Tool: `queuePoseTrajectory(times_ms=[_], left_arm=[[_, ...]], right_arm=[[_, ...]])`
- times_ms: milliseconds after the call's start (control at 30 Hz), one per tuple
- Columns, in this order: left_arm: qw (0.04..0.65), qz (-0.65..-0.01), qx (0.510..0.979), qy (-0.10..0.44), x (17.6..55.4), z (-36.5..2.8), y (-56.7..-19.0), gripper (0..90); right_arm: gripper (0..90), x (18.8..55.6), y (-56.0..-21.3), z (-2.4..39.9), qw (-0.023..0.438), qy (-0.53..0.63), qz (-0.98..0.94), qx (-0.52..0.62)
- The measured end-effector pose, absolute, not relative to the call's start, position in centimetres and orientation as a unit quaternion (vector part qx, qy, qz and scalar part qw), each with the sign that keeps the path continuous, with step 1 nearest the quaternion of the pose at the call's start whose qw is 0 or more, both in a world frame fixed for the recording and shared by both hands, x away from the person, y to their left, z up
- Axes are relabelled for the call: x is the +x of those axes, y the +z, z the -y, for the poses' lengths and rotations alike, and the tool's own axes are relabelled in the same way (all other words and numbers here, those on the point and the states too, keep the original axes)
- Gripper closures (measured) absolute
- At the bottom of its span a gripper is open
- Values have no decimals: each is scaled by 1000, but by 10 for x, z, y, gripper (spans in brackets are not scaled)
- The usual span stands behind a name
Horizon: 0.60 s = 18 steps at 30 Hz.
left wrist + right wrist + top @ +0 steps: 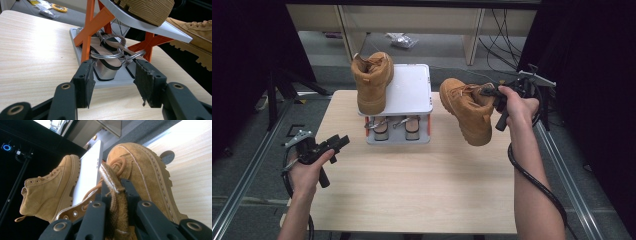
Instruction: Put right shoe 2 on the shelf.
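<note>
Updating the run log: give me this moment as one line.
right hand-held gripper: shut on boot, held above table | left hand-held gripper: open, empty | second boot: on rack top

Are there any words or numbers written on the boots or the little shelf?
None can be read.
The held boot, the boot on the rack and the rack's white shelf carry no legible words, labels or numbers.
The sandals below show none either.

The left claw (pixel 113 85) gapes empty over the counter (pixel 37 50), aimed at sandals (pixel 107 53) under the orange-legged rack (pixel 93 25); a tan boot (pixel 197 37) sits at two o'clock (another's sole (pixel 147 10) at twelve).
</note>
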<state>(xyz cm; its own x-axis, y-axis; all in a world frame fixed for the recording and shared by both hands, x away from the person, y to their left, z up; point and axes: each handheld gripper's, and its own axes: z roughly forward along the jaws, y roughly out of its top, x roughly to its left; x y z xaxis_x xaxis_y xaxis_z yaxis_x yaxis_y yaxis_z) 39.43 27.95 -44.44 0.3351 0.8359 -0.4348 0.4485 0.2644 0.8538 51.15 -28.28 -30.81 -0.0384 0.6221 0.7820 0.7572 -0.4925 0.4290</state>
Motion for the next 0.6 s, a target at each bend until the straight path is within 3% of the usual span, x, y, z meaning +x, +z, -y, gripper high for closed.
queuePoseTrajectory(times_ms=[600], left_arm=[[573,-551,582,168,394,-280,-444,485]], right_arm=[[827,520,-297,273,63,-534,494,-684]])
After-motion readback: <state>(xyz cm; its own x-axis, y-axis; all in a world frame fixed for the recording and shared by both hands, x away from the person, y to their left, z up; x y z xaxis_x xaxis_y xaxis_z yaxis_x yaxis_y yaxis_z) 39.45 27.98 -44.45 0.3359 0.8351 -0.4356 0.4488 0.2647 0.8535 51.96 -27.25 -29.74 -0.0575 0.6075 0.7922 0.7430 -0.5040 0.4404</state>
